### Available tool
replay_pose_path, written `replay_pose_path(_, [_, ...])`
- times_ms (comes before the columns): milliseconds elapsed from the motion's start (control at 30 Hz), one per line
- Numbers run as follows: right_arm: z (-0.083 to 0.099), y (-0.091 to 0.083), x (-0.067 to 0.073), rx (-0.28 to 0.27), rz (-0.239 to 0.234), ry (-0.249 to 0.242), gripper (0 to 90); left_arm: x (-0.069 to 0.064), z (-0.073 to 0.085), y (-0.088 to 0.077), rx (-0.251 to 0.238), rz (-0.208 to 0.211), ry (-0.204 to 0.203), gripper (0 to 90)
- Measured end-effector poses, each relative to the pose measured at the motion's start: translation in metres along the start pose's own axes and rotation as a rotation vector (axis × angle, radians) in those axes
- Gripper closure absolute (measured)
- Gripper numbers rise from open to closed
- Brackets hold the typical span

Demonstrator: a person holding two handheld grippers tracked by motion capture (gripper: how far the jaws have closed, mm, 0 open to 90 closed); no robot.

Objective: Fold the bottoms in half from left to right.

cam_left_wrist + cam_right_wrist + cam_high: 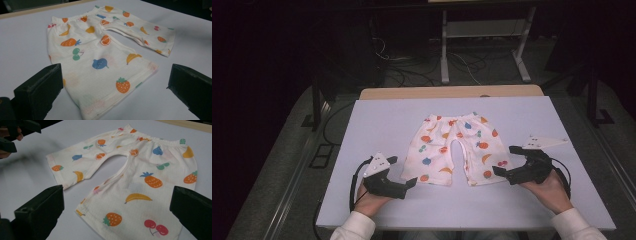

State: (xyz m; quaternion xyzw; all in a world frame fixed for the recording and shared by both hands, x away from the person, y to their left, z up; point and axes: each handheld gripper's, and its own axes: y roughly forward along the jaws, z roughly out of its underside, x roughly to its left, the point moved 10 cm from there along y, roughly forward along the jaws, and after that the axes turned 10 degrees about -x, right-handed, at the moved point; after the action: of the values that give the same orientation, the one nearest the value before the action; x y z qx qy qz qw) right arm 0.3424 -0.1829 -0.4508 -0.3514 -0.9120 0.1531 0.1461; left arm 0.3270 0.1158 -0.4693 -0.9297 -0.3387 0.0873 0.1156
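High view: shorts [455,149] flat between gaping grippers.

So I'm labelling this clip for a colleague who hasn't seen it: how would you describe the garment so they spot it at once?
Look at the white table in front of the person. Mid-table, spread flat with the waistband on the far side, lies a small pair of shorts. They are cream with a bright fruit print, and lie between the two black grippers, the left and the right.
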Motion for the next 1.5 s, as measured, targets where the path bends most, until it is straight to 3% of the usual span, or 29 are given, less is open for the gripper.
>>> replay_pose_path(833, [-0.016, 0.017, -0.003, 0.02, -0.009, -0.005, 0.0, 0.0, 0.001, 0.001, 0.003, 0.0, -0.001, 0.0])
replay_pose_path(1500, [-0.032, 0.041, 0.002, 0.039, -0.022, -0.019, 0.0, 0.0, 0.0, 0.001, 0.003, 0.004, 0.001, 0.0])
